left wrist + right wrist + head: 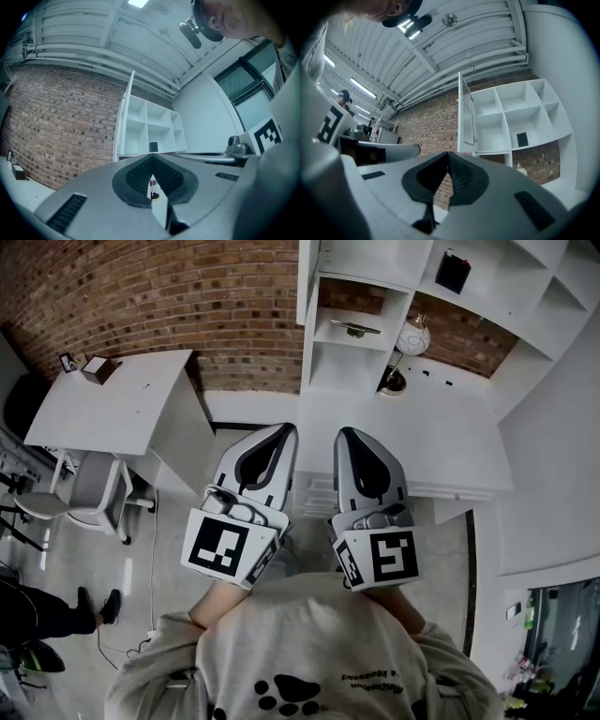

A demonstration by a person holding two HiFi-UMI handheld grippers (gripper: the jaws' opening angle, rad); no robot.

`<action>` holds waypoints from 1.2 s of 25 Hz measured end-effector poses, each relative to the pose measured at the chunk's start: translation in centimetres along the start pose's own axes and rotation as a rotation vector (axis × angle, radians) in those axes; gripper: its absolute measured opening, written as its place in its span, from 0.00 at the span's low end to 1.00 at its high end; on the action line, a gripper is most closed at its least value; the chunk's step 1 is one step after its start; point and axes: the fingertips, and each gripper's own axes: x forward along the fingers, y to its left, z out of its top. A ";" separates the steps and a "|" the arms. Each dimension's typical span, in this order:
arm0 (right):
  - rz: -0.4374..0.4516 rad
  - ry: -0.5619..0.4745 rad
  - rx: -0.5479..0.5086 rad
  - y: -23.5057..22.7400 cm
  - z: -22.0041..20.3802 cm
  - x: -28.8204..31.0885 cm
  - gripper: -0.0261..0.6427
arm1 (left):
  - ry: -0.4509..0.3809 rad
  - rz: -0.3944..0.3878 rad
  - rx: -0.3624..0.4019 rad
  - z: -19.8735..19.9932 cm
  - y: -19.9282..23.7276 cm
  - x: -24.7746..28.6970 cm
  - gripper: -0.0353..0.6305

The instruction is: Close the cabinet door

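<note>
Right now the left gripper [279, 435] and right gripper [350, 437] sit side by side before the person, each with jaws pressed together on nothing. Ahead, the cabinet door [307, 282] stands swung open at the left edge of the white shelf unit [375, 259], well apart from both.

In the head view, a white flat worktop [450, 446] fills the right centre, with a white globe-shaped object [413, 337] standing at its back edge. Above it, a white open-fronted shelf unit [375, 357] holds a long metallic piece [354, 329] and a black rectangular box [454, 270]. At upper left, a second white rectangular worktop [122, 413] carries a small brown box [97, 368] at its far corner.
</note>
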 end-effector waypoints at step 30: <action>-0.083 -0.067 -0.072 -4.5 -0.6 16.6 0.07 | -0.061 -0.145 0.039 0.5 11.2 13.5 0.06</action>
